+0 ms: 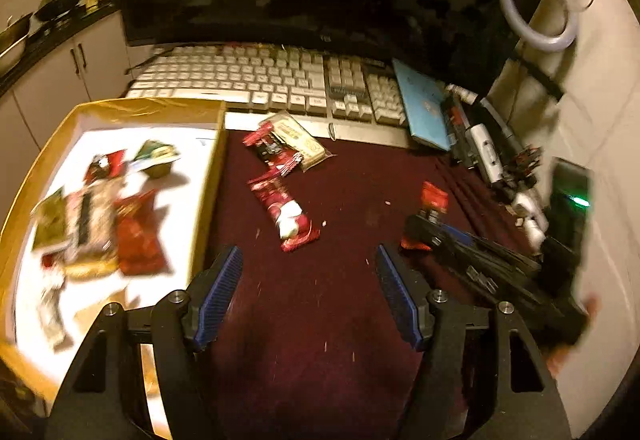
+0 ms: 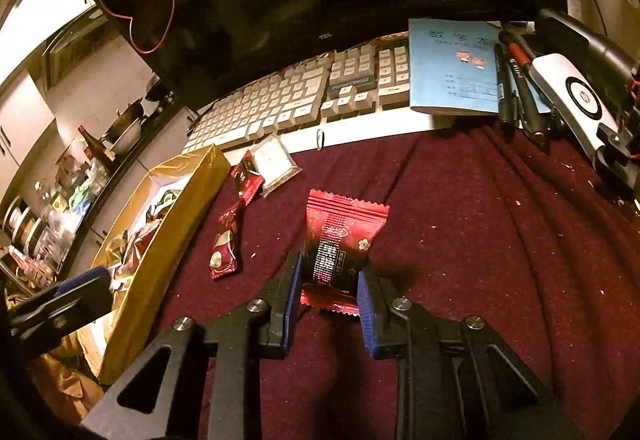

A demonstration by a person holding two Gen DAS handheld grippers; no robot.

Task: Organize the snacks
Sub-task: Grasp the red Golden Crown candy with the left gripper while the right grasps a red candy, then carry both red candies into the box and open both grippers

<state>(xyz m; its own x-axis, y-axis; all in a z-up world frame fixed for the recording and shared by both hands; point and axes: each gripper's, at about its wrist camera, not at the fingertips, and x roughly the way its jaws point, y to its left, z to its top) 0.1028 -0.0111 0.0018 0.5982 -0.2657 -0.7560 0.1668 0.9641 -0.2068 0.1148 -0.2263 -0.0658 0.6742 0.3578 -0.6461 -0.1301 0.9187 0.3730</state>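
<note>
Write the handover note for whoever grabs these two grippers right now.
Right gripper: shut on a red-and-black snack packet, over the maroon cloth.
Left gripper: open, holding nothing, beside the gold box.
Done: several snacks already lie in the box.
Left: box the held packet, then the loose ones on the cloth: a long red packet, a small red packet and a pale packet lying against it near the keyboard.

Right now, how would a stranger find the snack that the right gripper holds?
Start at the keyboard and come down the red cloth. The right gripper is shut on a red packet. Unlike the other snacks, it has a black middle band.
</note>
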